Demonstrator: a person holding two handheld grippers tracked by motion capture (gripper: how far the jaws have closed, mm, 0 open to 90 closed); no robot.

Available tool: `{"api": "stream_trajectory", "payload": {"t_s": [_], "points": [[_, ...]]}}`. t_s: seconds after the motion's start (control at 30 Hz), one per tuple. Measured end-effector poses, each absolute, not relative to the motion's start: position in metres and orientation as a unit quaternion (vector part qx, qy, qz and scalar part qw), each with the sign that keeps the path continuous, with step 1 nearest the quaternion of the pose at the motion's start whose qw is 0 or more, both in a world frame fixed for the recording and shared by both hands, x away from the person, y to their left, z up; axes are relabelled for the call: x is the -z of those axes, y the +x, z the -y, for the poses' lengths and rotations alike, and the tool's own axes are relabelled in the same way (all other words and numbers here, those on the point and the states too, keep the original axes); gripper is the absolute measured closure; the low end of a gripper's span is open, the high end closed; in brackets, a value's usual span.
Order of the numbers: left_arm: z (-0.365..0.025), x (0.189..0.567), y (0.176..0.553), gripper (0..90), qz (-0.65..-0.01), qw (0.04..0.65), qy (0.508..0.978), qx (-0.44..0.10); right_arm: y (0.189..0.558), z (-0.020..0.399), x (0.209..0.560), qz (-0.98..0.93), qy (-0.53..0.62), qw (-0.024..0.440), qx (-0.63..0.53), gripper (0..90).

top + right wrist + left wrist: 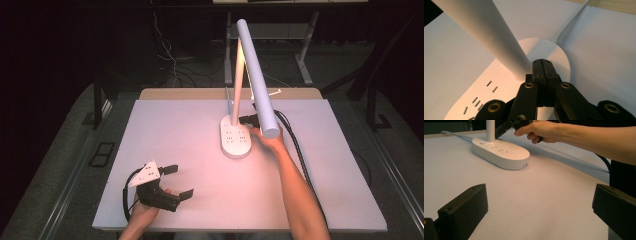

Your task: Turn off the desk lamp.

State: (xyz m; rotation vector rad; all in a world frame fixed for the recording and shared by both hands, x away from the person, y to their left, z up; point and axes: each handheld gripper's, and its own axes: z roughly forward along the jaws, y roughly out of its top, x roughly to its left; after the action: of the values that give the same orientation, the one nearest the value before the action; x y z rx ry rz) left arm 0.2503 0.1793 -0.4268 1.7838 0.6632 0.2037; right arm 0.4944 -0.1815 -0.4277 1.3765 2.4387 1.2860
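Nearest the person, the left tool (177, 181) rests low at the front-left of the white counter (165, 130), held by the left hand (145, 212), its two black jaws spread wide and holding nothing. The left gripper view shows bare counter between those jaws and, farther off, the desk lamp's base (501, 153) with its rows of socket slots and a small round button beside the stem; the high view gives that button no detail.

Farther in, the right hand (267, 140) reaches to the lamp base (235, 137) near the counter's middle-back. The right gripper view shows what the high view hides under the lamp head (257, 75): the right tool (542, 63) has its jaws pressed together, nothing between them, its tip over the rear of the base, just beside the foot of the white stem (486, 32). Whether it touches the base cannot be told.

A white cord (570, 22) runs from the base to the counter's far edge. The broad left half and front-right of the counter lie open.
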Motion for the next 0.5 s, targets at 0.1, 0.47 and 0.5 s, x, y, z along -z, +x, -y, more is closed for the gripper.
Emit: {"api": "stream_trajectory", "payload": {"t_s": [0.1, 0.47, 0.5], "points": [[-0.1791, 0.4268, 0.2503, 0.0, -0.283, 0.576, 0.762, -0.087, 0.4949, 0.1824, 0.4284, -0.791, 0.446, 0.029, -0.419, 90.0], [-0.1781, 0.4269, 0.2496, 0.0, -0.282, 0.575, 0.763, -0.087, 0.4889, 0.1814, 0.4324, -0.781, 0.449, 0.043, -0.431, 90.0], [-0.1784, 0.4270, 0.2502, 0.0, -0.282, 0.575, 0.763, -0.087, 0.4888, 0.1813, 0.4322, -0.780, 0.450, 0.043, -0.431, 90.0]]}}
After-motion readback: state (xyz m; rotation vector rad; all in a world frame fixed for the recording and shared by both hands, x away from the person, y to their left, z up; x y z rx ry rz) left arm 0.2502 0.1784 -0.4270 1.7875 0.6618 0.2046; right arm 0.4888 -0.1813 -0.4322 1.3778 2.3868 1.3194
